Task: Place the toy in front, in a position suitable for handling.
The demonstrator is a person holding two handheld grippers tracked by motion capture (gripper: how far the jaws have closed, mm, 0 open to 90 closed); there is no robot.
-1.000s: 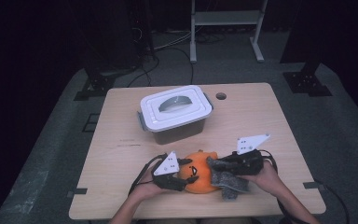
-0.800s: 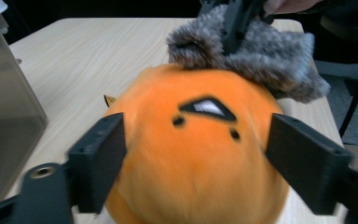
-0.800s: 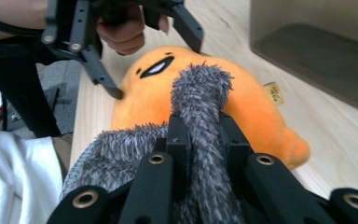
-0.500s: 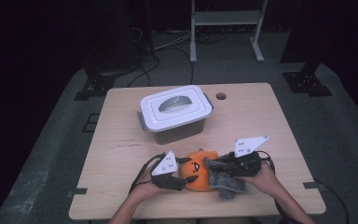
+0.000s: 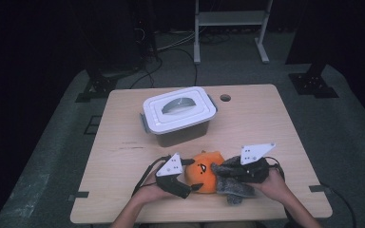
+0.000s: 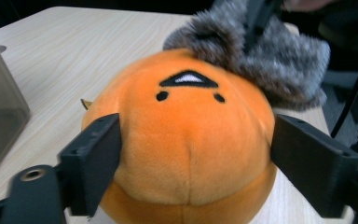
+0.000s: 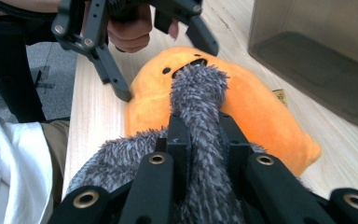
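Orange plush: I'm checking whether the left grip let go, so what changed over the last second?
The left gripper's jaws have just been opening around the orange plush, which sits between them. The right gripper stays clamped on the grey furry toy; the lidded box and both hands kept their places.

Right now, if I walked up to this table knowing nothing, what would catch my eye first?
The bright orange plush toy at the near edge, with its small stitched face. The left gripper straddles it, its fingers having just opened, while the right gripper pinches a grey furry cloth beside it. Farther back stands a white-lidded plastic box.
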